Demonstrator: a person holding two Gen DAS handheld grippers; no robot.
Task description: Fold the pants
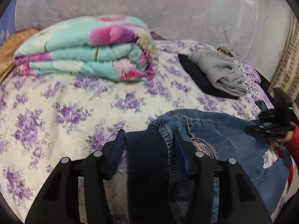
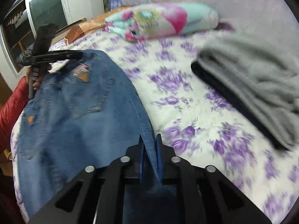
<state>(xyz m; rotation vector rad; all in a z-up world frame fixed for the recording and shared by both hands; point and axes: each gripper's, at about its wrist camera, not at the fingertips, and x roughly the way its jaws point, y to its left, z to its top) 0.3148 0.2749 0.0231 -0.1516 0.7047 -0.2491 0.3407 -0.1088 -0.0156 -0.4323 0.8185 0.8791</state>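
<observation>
The left gripper (image 1: 149, 141) was clamped on the waistband of the blue denim jeans (image 1: 220, 132), with the dark fleece lining of the waistband bunched thickly between its two blue pads. The right gripper (image 2: 150, 149) was clamped on a thin folded edge of the same jeans (image 2: 78, 112), its pads nearly together with only denim between them.

The jeans lay on the bed with the white, purple-flowered sheet (image 1: 65, 112). From the left gripper they extended to the right, toward the right gripper (image 1: 261, 128), which appeared at the far right edge of that view, held by a hand (image 1: 286, 136) in a red sleeve. From the right gripper the denim spread ahead and to the left, reaching the left gripper (image 2: 74, 55) at the far end of the garment, with back pockets and tan patches facing upward.

Ahead of the left gripper, well apart from it, a folded quilt in turquoise with pink flowers (image 1: 87, 56) rested on the bed. Ahead and to the right of that gripper lay a folded grey garment (image 1: 220, 72) on top of a dark navy one (image 1: 198, 78). Seen from the right gripper, this same stack (image 2: 257, 78) sat ahead and to the right, apart from the jeans. Both views were blurred in places.
</observation>
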